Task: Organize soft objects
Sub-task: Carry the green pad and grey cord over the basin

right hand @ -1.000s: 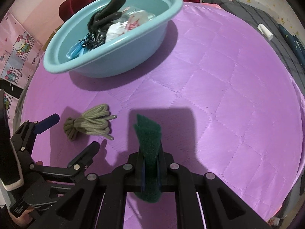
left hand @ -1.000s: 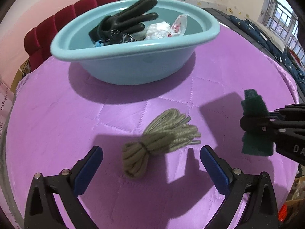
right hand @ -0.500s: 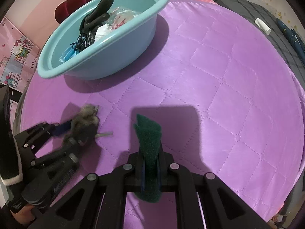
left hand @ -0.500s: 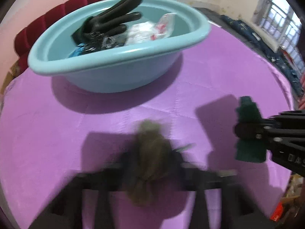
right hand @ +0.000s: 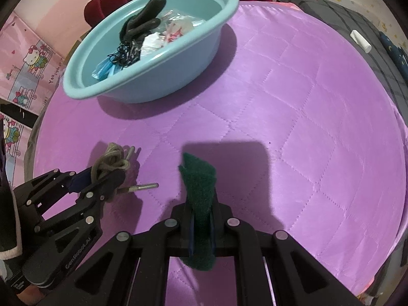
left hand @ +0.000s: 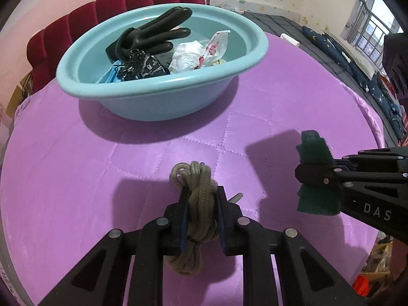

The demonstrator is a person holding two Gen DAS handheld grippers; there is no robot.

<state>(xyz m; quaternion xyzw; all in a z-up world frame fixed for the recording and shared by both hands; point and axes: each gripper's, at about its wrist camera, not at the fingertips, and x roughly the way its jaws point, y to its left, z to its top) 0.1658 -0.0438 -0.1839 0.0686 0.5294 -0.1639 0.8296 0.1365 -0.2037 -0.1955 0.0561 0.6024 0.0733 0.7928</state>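
The left gripper (left hand: 200,216) is clamped on a bundle of olive-green cord (left hand: 197,204), its blue-lined pads pressing the coil from both sides, with loops sticking out above the fingers and a knotted end hanging below. The right gripper (right hand: 201,227) is closed tight on a dark green scouring pad (right hand: 200,196), which stands upright between its fingers. Both are held over a purple quilted cover (left hand: 76,178), near each other but apart. From the left wrist view, the cord's weave and the pinch on it are plain, and the green pad shows side-on at the right, squeezed at its middle. This view also looks into the light blue basin (left hand: 163,86) further back: a black rubber glove (left hand: 153,35), a dark patterned cloth (left hand: 142,66) and a crumpled white plastic bag (left hand: 196,53) lie inside. The right wrist view shows what the left cannot: the cord's metal-tipped end (right hand: 144,186) poking out sideways past the left gripper's fingers, another tip (right hand: 131,150) behind the loops, a sleeve cuff (right hand: 10,229) at the left edge, and the cartoon wall stickers (right hand: 28,58) behind the basin.
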